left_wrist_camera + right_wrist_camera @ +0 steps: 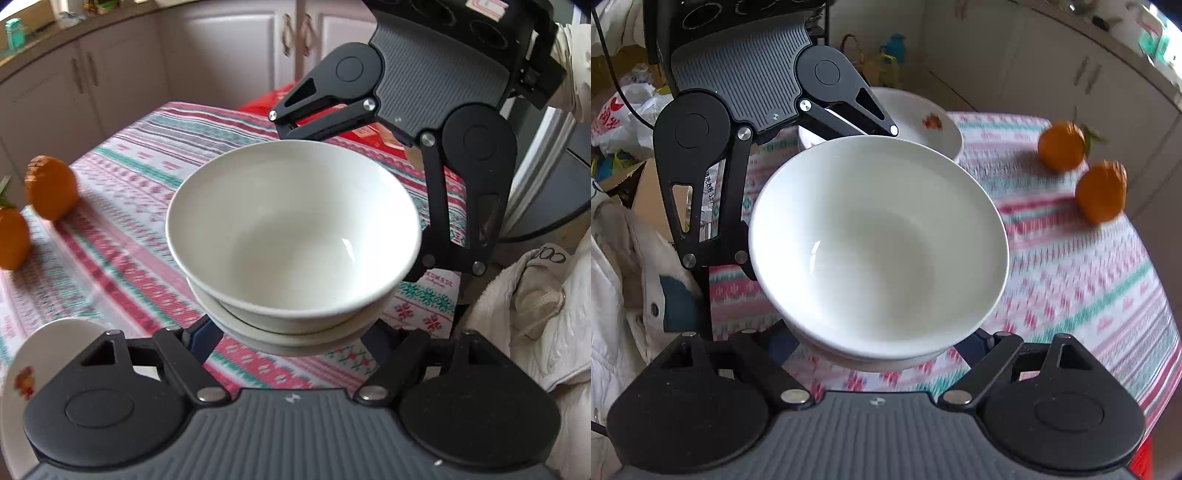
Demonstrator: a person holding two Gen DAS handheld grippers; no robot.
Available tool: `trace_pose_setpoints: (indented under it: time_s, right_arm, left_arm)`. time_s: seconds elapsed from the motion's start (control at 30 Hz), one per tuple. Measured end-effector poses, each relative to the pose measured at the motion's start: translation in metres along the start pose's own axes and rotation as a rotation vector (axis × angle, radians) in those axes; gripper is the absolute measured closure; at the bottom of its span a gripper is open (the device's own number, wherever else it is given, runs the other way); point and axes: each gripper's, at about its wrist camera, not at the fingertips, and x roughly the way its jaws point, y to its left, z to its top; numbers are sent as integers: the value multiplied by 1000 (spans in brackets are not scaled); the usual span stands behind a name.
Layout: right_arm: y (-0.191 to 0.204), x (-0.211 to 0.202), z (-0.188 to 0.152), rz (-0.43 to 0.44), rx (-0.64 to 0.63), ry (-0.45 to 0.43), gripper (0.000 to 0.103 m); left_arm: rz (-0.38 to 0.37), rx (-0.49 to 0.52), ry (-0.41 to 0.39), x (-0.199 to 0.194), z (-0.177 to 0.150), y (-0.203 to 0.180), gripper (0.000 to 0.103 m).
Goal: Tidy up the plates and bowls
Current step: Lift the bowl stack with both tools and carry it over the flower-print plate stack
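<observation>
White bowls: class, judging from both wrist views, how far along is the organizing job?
Done: one white bowl sits nested in a lower dish. In hand: the left gripper and right gripper clasp the lower dish from opposite sides, apparently lifted off the tablecloth. Left: the flower-printed bowl stands apart, not yet stacked.
</observation>
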Motion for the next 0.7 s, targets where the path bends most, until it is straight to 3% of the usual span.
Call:
trace_pose_setpoints:
  time_s: [0.4,0.7]
  right_arm:
    - [2,20,93,11,-196,-58,12]
    - [-8,65,132,71,-245,-44,12]
  left_arm:
    - [166,-107,-56,-69,-42,45,23]
    - [209,-186,-40,-74,-77,78,24]
